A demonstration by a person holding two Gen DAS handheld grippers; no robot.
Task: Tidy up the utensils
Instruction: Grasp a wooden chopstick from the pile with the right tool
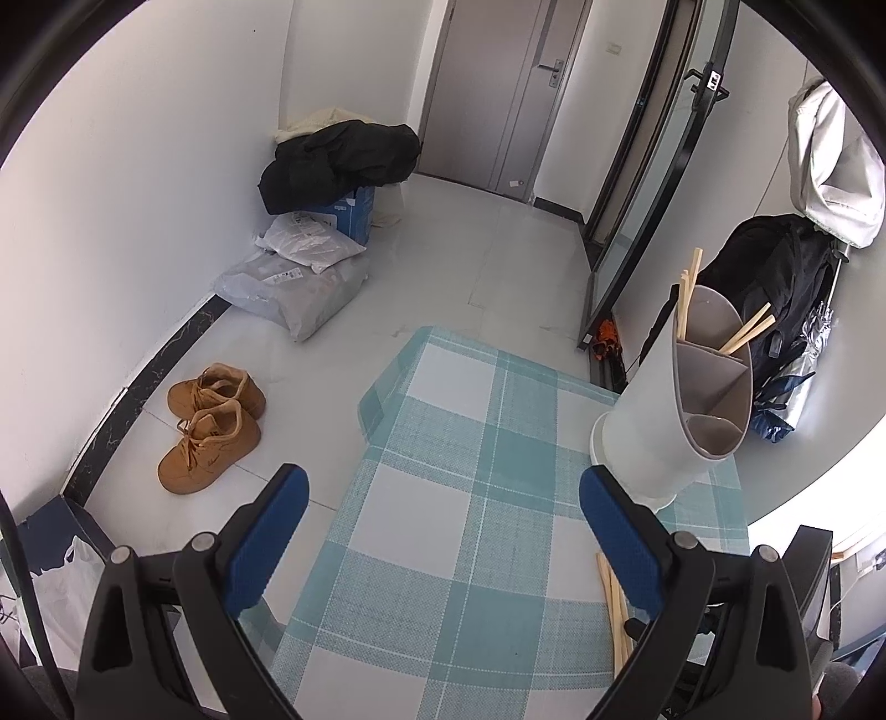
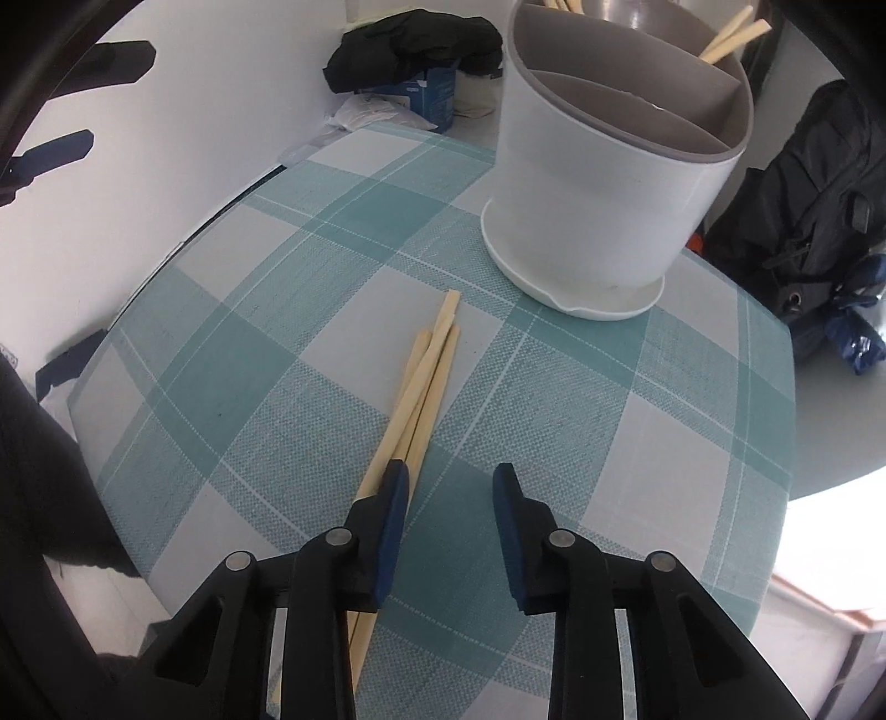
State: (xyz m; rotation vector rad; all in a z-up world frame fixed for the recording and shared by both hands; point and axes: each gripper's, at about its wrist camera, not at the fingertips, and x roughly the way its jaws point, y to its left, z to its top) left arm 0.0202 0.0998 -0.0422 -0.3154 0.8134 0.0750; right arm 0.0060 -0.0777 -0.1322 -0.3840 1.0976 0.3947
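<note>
Two grippers, both spread wide, nothing held.

Left wrist view: left gripper (image 1: 443, 498) hovering above the desk (image 1: 470, 554), checked teal-and-white cloth between the blue pads (image 1: 266, 548). White holder (image 1: 664, 421) with grey dividers standing near the desk's far right edge, just past the right pad. Several chopsticks in holder (image 1: 747, 332) sticking out of its rear sections. Loose chopsticks (image 1: 612, 615) flat on the cloth, partly hidden behind the right pad. On the floor left of the desk: tan shoes (image 1: 213, 426), grey parcels (image 1: 299, 277), black jacket (image 1: 338, 160) heaped on a blue box. Black backpack (image 1: 775, 277) behind the holder.

Right wrist view: right gripper (image 2: 451, 487) low over the desk (image 2: 637, 443), gap open over bare cloth. Three loose chopsticks (image 2: 426, 376) lying side by side, pointing toward the holder (image 2: 603, 188); near ends running under the left finger (image 2: 396, 526), not between the pads. Cannot tell whether that finger touches them. Holder upright on its saucer base, well beyond the far tips of the loose sticks. Chopsticks in holder (image 2: 731, 36) leaning in the back right section.
</note>
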